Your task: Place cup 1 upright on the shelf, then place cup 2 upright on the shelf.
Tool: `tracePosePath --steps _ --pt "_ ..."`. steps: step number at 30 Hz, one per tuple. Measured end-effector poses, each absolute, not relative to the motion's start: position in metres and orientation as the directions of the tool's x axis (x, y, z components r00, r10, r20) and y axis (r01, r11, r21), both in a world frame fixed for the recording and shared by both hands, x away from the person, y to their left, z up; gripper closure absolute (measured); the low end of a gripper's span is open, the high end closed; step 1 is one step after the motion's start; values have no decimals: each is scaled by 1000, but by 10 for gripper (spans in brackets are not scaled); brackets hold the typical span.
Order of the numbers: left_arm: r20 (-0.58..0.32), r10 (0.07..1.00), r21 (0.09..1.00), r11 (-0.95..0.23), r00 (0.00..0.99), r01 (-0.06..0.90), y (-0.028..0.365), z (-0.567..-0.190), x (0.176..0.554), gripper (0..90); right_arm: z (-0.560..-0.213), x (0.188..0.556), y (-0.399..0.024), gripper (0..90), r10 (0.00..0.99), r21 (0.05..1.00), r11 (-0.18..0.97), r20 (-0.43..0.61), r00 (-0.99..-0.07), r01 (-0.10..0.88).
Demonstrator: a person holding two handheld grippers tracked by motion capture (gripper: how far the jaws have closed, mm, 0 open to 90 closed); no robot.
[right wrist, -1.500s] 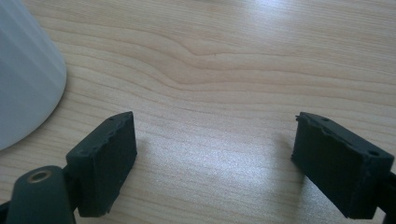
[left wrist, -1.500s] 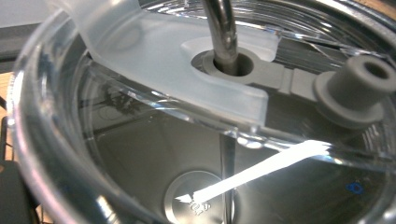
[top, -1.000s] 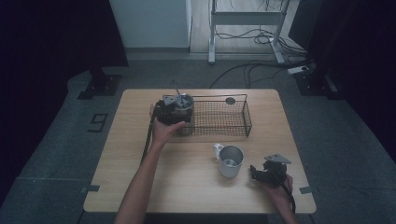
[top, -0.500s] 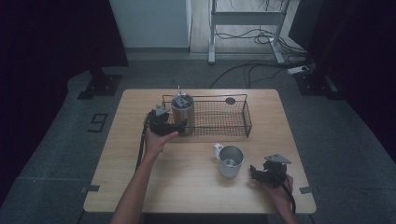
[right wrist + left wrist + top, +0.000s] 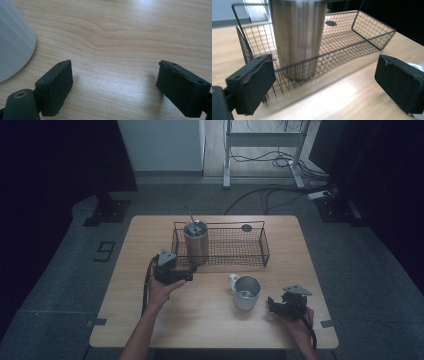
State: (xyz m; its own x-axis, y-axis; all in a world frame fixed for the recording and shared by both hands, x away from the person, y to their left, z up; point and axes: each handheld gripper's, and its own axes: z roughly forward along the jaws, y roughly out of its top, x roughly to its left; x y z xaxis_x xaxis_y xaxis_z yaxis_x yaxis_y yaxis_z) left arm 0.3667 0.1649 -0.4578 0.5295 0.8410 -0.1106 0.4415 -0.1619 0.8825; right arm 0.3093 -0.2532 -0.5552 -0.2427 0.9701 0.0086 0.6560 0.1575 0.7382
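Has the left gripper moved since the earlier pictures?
Yes. The left gripper has pulled away from the tumbler in the basket, toward the table's near edge. Its jaws, just closing, hold nothing.

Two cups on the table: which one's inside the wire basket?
The tall steel tumbler, standing upright at the basket's left end. The white mug sits on the bare table, in front of the basket.

Two black tools [image 5: 192, 274] [image 5: 271, 306] with square foam-like pads, grey three-cornered top plates, trailing black cables
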Motion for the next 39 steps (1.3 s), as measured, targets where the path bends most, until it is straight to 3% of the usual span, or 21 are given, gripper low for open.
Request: tracePosePath --steps 19,39 --pt "-139 843 833 -184 519 522 194 -497 317 68 -555 309 -253 130 972 738 153 9 -236 657" --pt "-130 852 811 -202 507 548 196 -514 310 78 -551 306 -255 103 973 759 136 18 -229 637"
